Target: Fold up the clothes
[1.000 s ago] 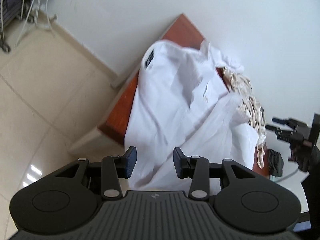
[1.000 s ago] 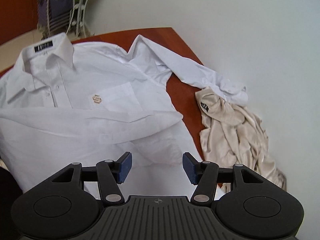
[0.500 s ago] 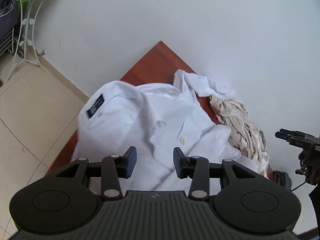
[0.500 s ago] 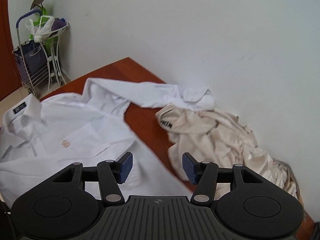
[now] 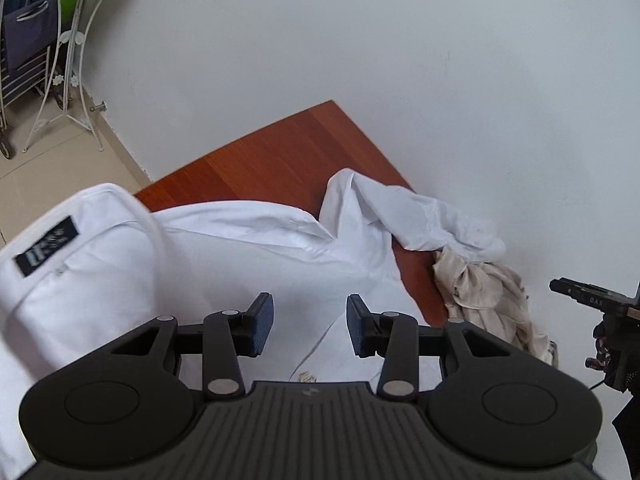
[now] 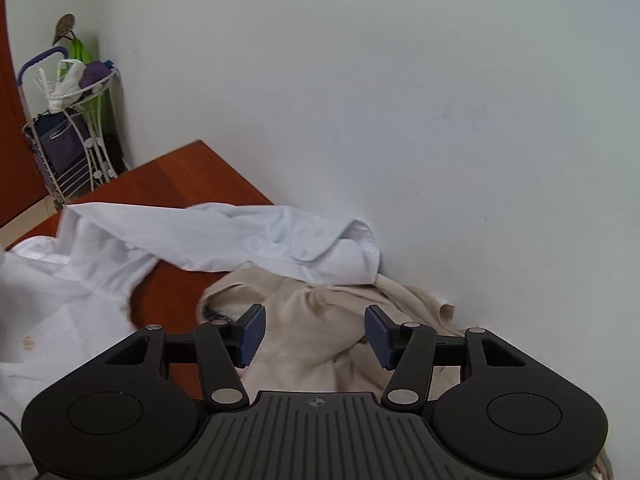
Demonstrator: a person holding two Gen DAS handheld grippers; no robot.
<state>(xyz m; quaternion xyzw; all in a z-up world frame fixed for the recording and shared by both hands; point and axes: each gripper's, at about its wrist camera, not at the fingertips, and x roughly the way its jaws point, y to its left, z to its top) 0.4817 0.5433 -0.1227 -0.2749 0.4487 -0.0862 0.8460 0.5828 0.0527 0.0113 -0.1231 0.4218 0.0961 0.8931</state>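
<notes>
A white dress shirt (image 5: 208, 264) lies spread on the red-brown wooden table (image 5: 272, 160), its collar with a black label at the left. Its long sleeve (image 6: 256, 240) trails toward the wall and rests on a crumpled beige garment (image 6: 320, 320). My left gripper (image 5: 308, 328) hovers over the shirt's chest, open, with nothing between its pads. My right gripper (image 6: 314, 338) hangs above the beige garment, open and empty. In the left wrist view the right gripper (image 5: 580, 292) shows at the right edge.
A white wall (image 6: 400, 100) borders the table's far side. A white wire stand (image 6: 80, 140) with bags and a trolley stands on the tiled floor (image 5: 52, 160) past the table's left end. Bare wood (image 6: 180, 184) shows beyond the shirt.
Both grippers have swept sideways along the table. The left view went from the shirt's hem to its collar and shoulder; the right view went from the shirt's chest to the beige garment. Jaws unchanged.
</notes>
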